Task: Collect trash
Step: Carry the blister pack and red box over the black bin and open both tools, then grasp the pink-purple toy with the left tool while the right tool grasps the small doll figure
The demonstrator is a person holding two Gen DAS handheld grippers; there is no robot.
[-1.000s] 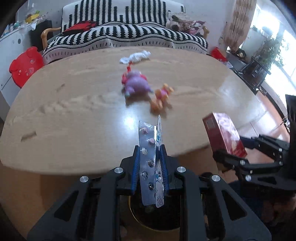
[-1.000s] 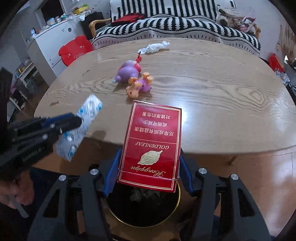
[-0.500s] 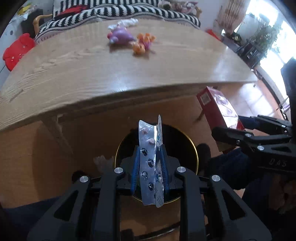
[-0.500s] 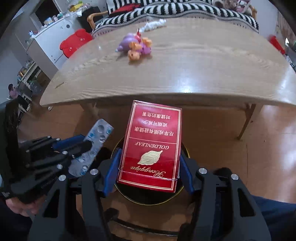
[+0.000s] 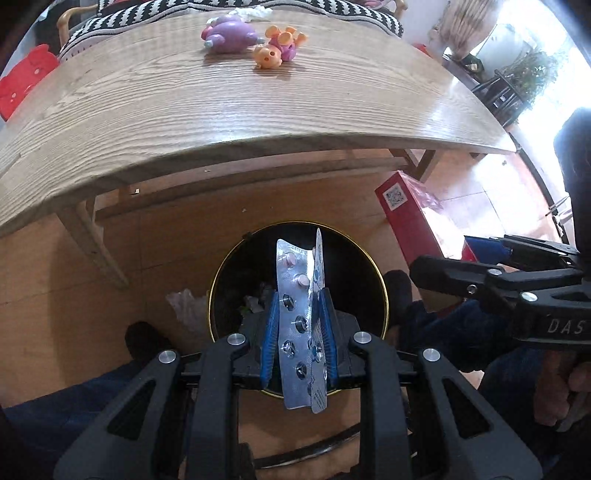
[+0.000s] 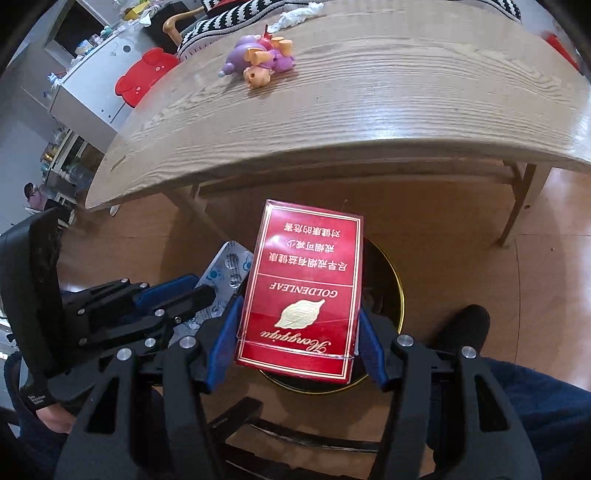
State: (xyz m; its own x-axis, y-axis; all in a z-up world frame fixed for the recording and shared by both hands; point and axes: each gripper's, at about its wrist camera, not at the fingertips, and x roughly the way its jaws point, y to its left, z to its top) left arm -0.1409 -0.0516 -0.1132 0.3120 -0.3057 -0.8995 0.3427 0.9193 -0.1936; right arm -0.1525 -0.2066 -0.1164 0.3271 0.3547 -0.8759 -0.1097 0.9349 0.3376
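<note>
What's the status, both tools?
Left tool shut on pill strips. Right tool shut on red pack. Both over the bin. Nothing blocking.

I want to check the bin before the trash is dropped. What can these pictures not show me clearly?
- Contents of the bin: dark in the left wrist view, and the blister pack in the left gripper covers the middle.
- Bin in the right wrist view: mostly behind the red cigarette box in the right gripper.
- White crumpled thing at the table's far end: too small to identify.
</note>
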